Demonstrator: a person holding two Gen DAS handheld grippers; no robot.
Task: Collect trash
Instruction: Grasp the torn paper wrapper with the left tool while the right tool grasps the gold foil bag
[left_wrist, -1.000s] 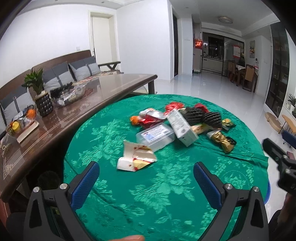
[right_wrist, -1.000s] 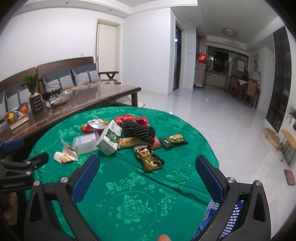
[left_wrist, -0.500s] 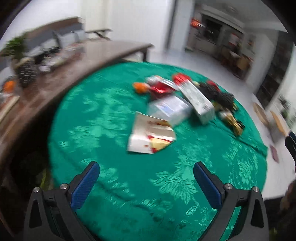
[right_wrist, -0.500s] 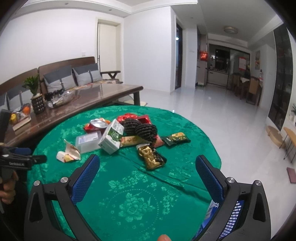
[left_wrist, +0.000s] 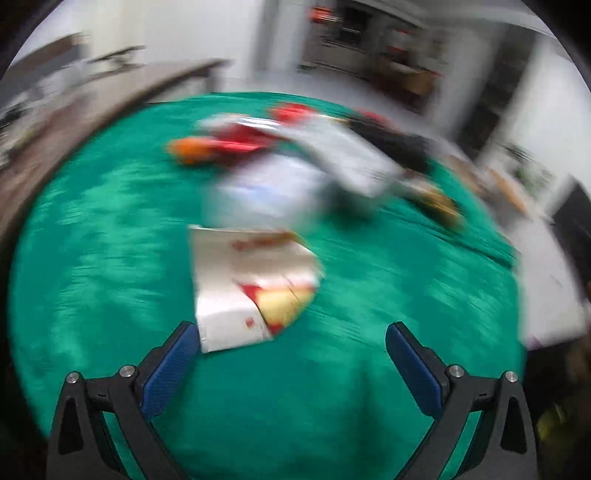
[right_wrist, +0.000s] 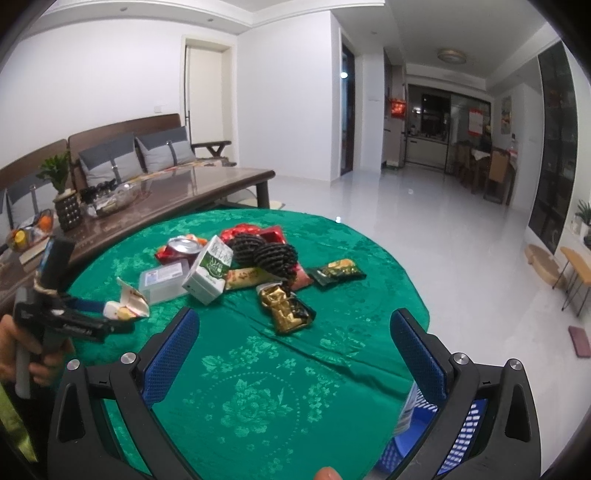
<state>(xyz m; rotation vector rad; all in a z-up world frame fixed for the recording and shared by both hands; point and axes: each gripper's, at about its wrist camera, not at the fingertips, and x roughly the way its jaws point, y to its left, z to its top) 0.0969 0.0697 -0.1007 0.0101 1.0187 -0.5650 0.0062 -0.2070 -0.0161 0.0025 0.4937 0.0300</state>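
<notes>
Left tool (left_wrist: 288, 334), jaws spread wide, is closing in on the torn white-and-red paper carton (left_wrist: 251, 284) lying just before the clear plastic box (right_wrist: 164, 278) on the green-clothed worktop (right_wrist: 258, 387); it looks light, crushable, best pinched at its near edge; right tool (right_wrist: 295, 332) is hovering open, empty.

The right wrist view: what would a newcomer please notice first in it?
Probably the pile of trash heaped mid-table on the green tablecloth. Next, the left tongs at the left edge, open, reaching toward a torn white wrapper nearest them.
</notes>
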